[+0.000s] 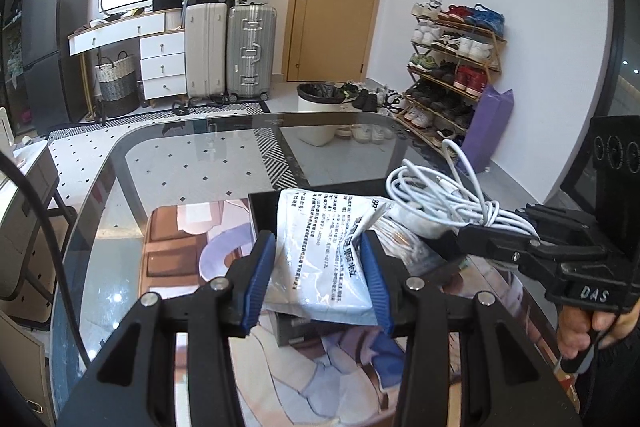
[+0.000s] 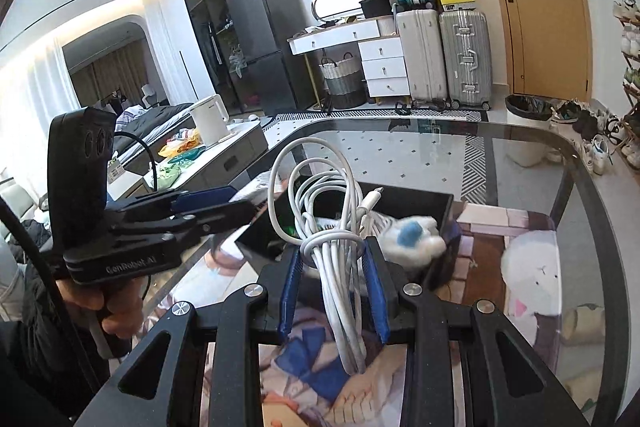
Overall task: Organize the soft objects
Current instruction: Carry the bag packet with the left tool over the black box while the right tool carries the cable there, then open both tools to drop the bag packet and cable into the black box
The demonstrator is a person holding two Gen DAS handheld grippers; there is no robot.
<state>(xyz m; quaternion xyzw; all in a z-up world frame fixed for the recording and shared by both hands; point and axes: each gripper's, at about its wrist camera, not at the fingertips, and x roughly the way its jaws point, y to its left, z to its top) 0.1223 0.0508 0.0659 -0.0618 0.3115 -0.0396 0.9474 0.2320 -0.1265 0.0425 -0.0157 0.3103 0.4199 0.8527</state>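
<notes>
My left gripper (image 1: 318, 247) is shut on a white plastic packet (image 1: 324, 247) with black print, held over the near edge of a black open box (image 1: 264, 211). My right gripper (image 2: 332, 259) is shut on a coiled white cable (image 2: 332, 227), holding it above the same black box (image 2: 420, 203). In the left wrist view the cable bundle (image 1: 444, 195) hangs from the right gripper (image 1: 496, 239) at the right. A white fluffy item with a blue spot (image 2: 412, 235) lies inside the box. The left gripper (image 2: 212, 207) shows at the left in the right wrist view.
The box stands on a printed mat (image 1: 192, 251) on a glass table (image 1: 192, 155). A white plush shape (image 2: 532, 267) shows on the mat at the right. Beyond the table are a bin (image 1: 320, 107), suitcases (image 1: 248, 51), a shoe rack (image 1: 452, 67) and a side table with a kettle (image 2: 208, 123).
</notes>
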